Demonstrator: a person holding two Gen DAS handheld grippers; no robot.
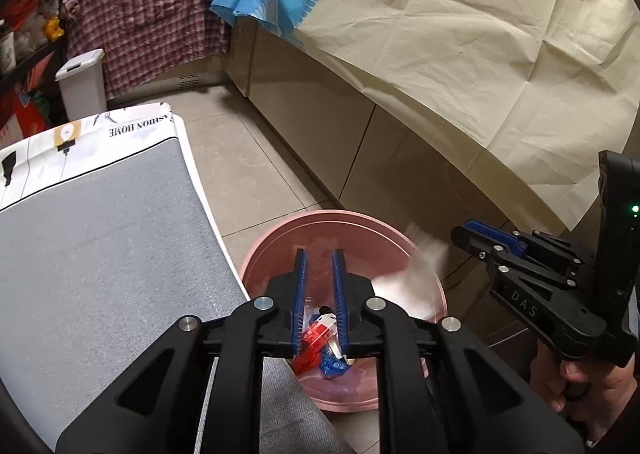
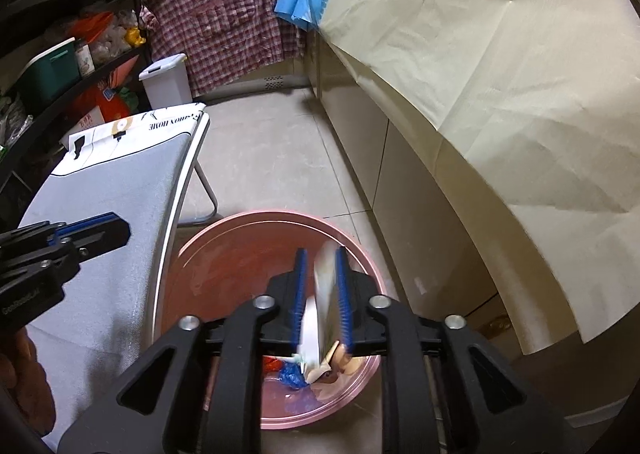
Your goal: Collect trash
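Several bits of trash (image 1: 320, 346) lie in the pink tub (image 1: 280, 238) low in the frame, the left gripper (image 1: 320, 286) narrowly open and empty, the right gripper (image 2: 322, 294) dropping white paper (image 2: 326, 294) between slack jaws.

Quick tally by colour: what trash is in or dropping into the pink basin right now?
Red wrapper: 1
Blue crumpled scrap: 1
White paper, between the right fingers: 1
Tan clump, partly hidden: 1
Total: 4

Left black, blue-padded two-finger gripper (image 1: 320, 254) and matching right gripper (image 2: 322, 254) pointed steeply downward, jaws slightly parted.
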